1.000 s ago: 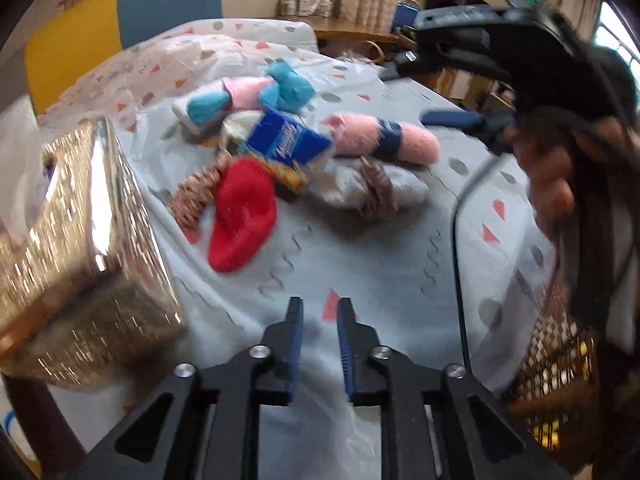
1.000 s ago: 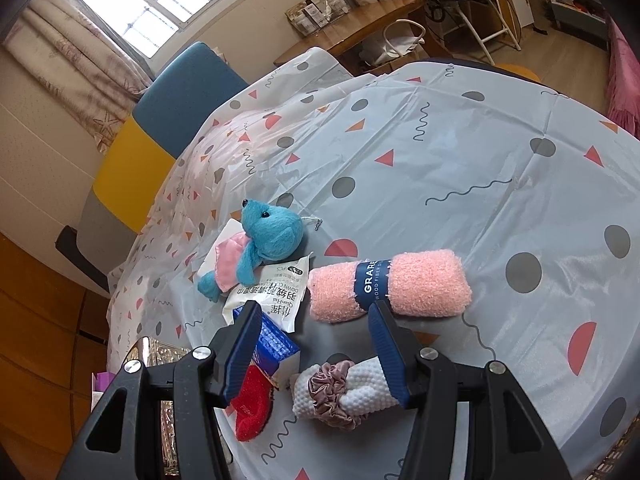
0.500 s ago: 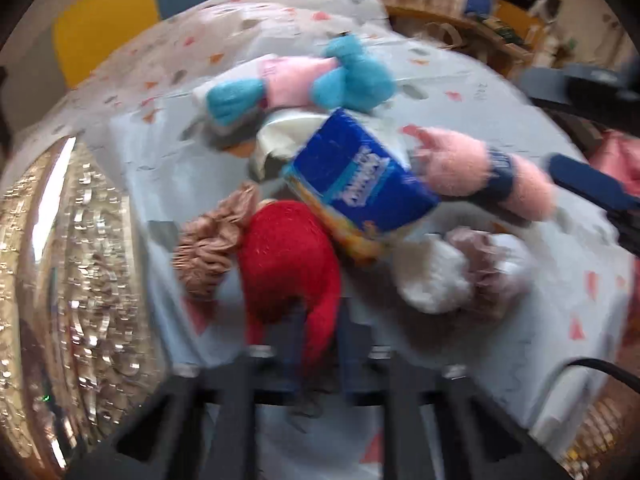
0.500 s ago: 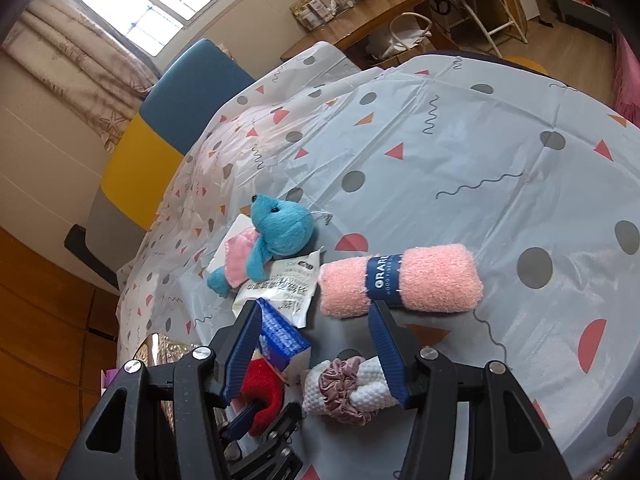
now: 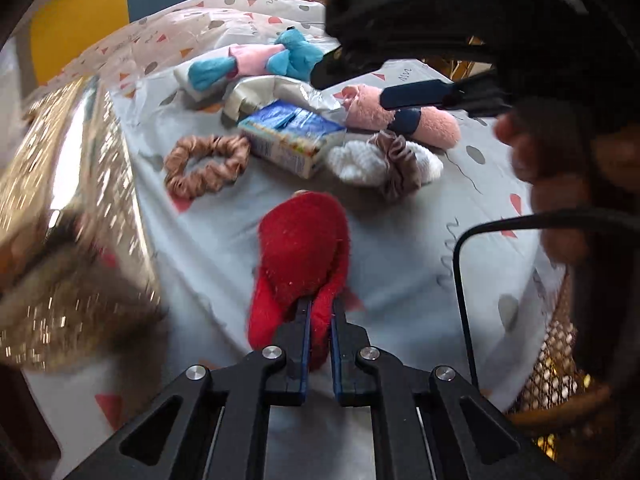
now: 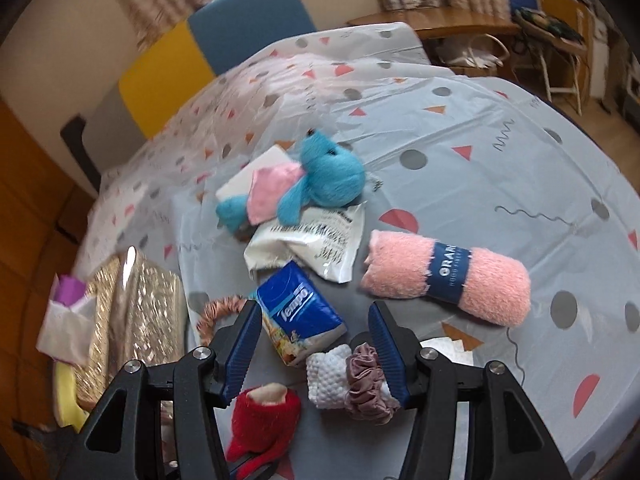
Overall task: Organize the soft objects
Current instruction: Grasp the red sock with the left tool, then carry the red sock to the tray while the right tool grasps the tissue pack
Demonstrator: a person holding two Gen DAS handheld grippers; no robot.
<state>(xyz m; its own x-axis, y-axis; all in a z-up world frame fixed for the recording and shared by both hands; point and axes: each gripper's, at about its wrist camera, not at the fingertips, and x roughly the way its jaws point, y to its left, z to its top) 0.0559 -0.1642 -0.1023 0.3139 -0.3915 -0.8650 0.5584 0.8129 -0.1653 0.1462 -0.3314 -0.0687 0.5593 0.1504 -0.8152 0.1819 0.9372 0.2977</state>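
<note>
My left gripper [image 5: 320,316] is shut on the near end of a red fuzzy sock-like piece [image 5: 304,240], which is held nearer to me than the pile. The same red piece [image 6: 264,412] shows low in the right wrist view. My right gripper [image 6: 316,344] hovers open above a blue tissue pack [image 6: 300,320] and a white knit cloth wrapped in a mauve scrunchie [image 6: 348,380], touching neither. Farther back lie a pink rolled towel [image 6: 448,276], a blue plush toy [image 6: 332,176] and a crumpled white packet [image 6: 312,244]. A brown scrunchie [image 5: 206,166] lies left of the tissue pack.
A gold glitter box [image 5: 60,200] stands at the table's left edge, with tissue paper [image 6: 68,312] sticking out. The patterned tablecloth [image 6: 500,160] is bare at the right and far side. A wicker basket [image 5: 560,352] sits below the table's right edge. Chairs stand behind.
My left gripper reached into the pile, shut on the red piece and drew it back toward me. My right gripper rolled and shifted over the tissue pack.
</note>
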